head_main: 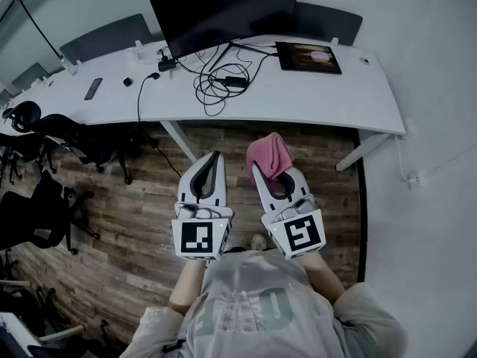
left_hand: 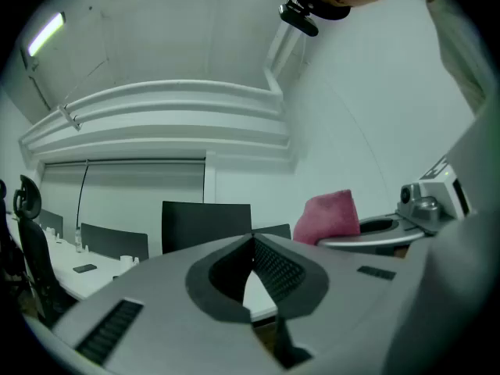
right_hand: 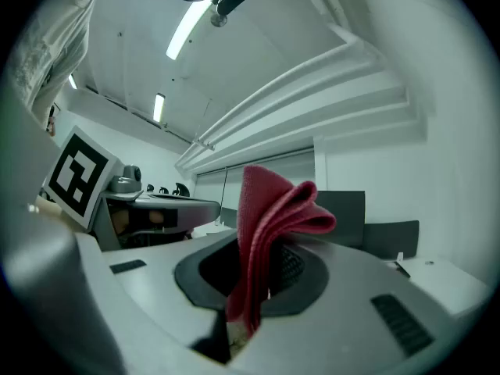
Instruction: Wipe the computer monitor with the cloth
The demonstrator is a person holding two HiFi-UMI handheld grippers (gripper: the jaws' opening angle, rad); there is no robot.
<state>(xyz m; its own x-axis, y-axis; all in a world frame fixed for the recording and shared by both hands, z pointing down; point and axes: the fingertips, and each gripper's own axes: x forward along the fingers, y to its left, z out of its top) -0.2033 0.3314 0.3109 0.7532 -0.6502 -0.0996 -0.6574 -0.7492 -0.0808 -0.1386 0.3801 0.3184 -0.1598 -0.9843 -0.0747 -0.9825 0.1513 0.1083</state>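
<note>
Shirt (head_main: 253, 308): grey, on the person, filling the bottom edge of the head view, with a forearm reaching forward on either side.
Left gripper (head_main: 216, 157): held out over the floor, pointing toward the desk. Its jaws are pressed together at the tips with nothing between them, and its marker cube (head_main: 200, 239) faces up.
Right gripper (head_main: 270, 171): held just beside the left one, apart from it and angled slightly outward. Its jaws are clamped on the cloth, and its marker cube (head_main: 298, 233) also faces up.
Cloth (head_main: 269, 154): pink, folded over itself. It is pinched between the right jaws and stands up past their tips, with a short end hanging below the pinch.
Monitor (head_main: 223, 6): dark screen, upright at the back of the desk and well apart from both grippers and from the cloth.
Desk (head_main: 320, 99): long, white and curved. It carries a tangle of black cables (head_main: 216, 80) in front of the monitor, a tablet (head_main: 308, 57) lying flat to the right, and a phone (head_main: 93, 89) far to the left.
Floor (head_main: 134, 200): wood planks, seen under the grippers.
Office chairs (head_main: 33, 121): black, grouped at the left, beside the desk's left end.
</note>
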